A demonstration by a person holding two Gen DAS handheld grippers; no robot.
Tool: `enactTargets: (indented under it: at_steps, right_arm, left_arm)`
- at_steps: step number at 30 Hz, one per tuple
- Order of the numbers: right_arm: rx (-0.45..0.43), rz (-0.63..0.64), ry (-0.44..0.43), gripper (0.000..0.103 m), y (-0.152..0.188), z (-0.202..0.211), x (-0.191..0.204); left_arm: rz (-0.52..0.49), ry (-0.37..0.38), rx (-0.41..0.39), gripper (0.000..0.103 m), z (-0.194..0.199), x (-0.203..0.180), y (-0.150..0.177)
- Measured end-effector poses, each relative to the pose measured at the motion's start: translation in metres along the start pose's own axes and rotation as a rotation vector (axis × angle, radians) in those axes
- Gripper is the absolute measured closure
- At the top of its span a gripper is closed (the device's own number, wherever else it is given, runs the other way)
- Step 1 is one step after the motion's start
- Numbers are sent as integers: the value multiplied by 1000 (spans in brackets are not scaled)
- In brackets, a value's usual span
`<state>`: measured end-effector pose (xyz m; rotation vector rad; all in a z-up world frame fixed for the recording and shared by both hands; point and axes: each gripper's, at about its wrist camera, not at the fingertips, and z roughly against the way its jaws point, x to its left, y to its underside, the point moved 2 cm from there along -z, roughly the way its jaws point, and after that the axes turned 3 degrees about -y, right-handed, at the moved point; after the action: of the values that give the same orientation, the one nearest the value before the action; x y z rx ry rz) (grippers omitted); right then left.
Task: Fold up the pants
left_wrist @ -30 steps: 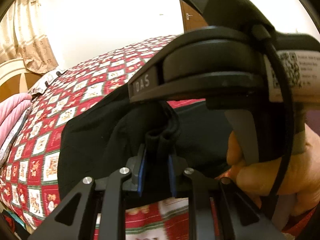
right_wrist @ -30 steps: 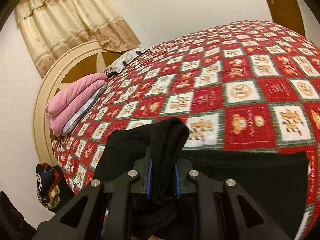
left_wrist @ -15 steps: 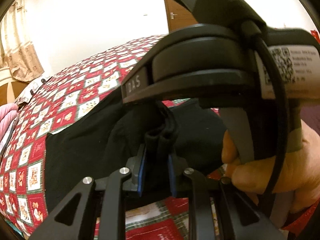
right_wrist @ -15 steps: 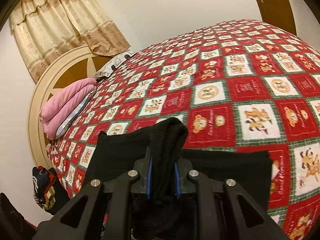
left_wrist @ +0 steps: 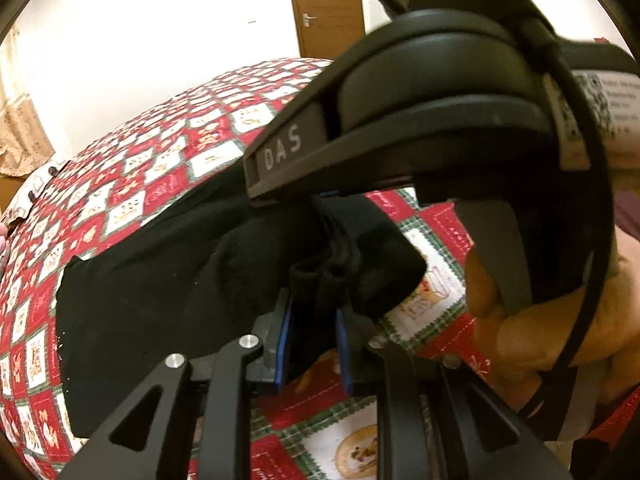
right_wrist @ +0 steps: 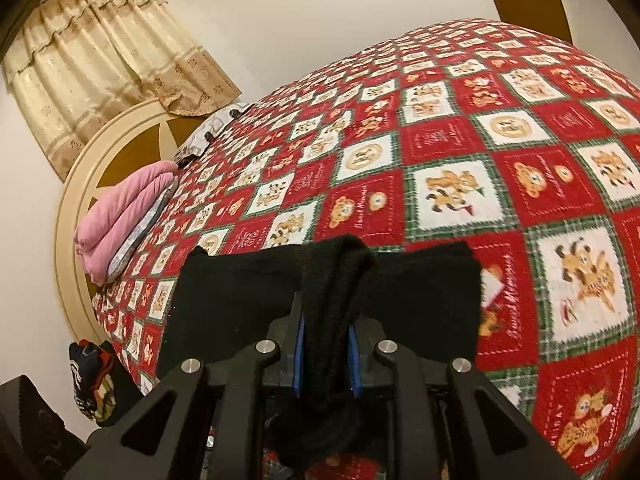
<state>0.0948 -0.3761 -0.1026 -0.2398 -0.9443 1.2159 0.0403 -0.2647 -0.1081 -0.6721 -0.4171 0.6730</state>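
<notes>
Pants long axis: left-right across bed | left claw, right claw each pinch a bunched near edge | body lies just beyond, far side

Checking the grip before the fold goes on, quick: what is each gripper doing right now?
Left gripper: shut on a bunched edge of the black pants.
Right gripper: shut on a bunched fold of the same pants.

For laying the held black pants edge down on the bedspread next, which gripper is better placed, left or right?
Roughly even, slight edge to the right gripper: it is shut on the black pants with open bedspread ahead. The left gripper also grips them, but the right one crowds its view.
</notes>
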Motion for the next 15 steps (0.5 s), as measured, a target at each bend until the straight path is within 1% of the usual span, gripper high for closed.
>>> enactTargets:
  at_steps: [2, 9, 15]
  right_arm:
    - [5, -6, 5, 85, -2, -1, -5]
    - [31, -15, 9, 85, -15, -10, -20]
    - [43, -18, 31, 85, -18, -10, -33]
  left_arm:
    - [-5, 4, -2, 82, -1, -7, -2]
    - [14, 6, -5, 82, -11, -11, -14]
    - [24, 23, -5, 82, -18, -13, -22]
